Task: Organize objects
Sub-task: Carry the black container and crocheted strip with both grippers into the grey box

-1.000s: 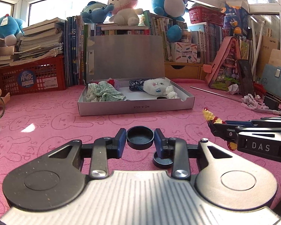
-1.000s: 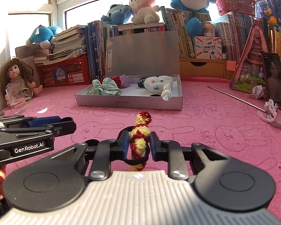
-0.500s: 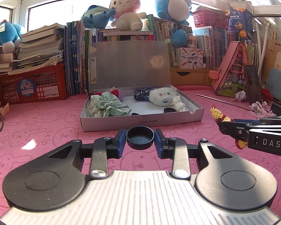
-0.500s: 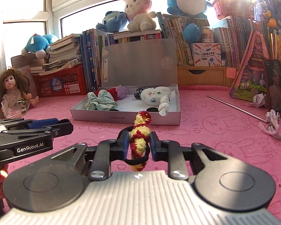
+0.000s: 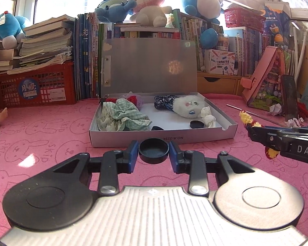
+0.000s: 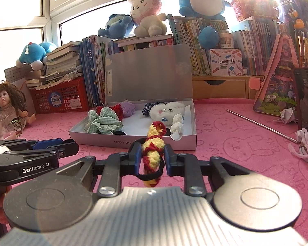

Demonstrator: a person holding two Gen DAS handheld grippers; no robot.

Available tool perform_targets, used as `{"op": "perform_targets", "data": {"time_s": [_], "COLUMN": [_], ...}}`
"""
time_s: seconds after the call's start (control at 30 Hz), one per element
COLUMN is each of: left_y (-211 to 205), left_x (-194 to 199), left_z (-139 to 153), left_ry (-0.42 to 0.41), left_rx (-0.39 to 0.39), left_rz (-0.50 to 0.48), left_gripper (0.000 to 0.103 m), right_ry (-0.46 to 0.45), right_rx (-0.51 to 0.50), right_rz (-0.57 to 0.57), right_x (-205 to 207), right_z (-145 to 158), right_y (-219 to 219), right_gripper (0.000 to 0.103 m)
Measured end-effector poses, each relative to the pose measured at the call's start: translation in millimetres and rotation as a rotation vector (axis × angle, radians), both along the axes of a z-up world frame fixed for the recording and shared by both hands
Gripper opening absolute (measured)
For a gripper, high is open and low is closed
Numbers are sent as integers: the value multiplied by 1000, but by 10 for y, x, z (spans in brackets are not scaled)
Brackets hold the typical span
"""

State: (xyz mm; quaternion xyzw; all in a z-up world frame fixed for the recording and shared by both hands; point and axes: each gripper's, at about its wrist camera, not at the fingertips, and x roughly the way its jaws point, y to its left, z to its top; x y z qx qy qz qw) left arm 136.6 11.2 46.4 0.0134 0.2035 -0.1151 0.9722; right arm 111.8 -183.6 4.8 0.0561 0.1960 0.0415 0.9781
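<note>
box (image 5: 162, 139) nearer than before | left fingers (image 5: 153, 151) grasp black cap (image 5: 153, 150) | right fingers (image 6: 152, 156) clench crocheted hair tie (image 6: 154, 149)

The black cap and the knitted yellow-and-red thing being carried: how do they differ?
The black cap is smooth, round, hard-looking and lies flat; the knitted piece is woolly, long, yellow and red, and stands upright. The left tool holds the cap, the right tool the knit. Both face the open box.

box (image 5: 162, 138) lies on the mat (image 5: 41, 143), books (image 5: 86, 61) behind it.
</note>
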Motion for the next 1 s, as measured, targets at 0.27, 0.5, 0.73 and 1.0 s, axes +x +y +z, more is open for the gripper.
{"op": "perform_targets", "data": {"time_s": [0.27, 0.5, 0.73, 1.0], "left_y": [25, 56, 98, 144], "left_x": [251, 493, 750, 941], "left_z": [61, 108, 117, 75], "left_ry": [-3, -6, 11, 28], "left_rx": [2, 7, -2, -4], "left_rz": [28, 56, 82, 100], "left_gripper": [38, 38, 38, 38], "right_ry": [-13, -7, 4, 27], "right_rx": [-34, -61, -57, -48], "right_rz": [-1, -2, -4, -7], "right_x": [204, 424, 617, 778], "right_z": [45, 41, 62, 10], "right_y": [37, 54, 33, 19], "right_gripper": [28, 28, 28, 28]}}
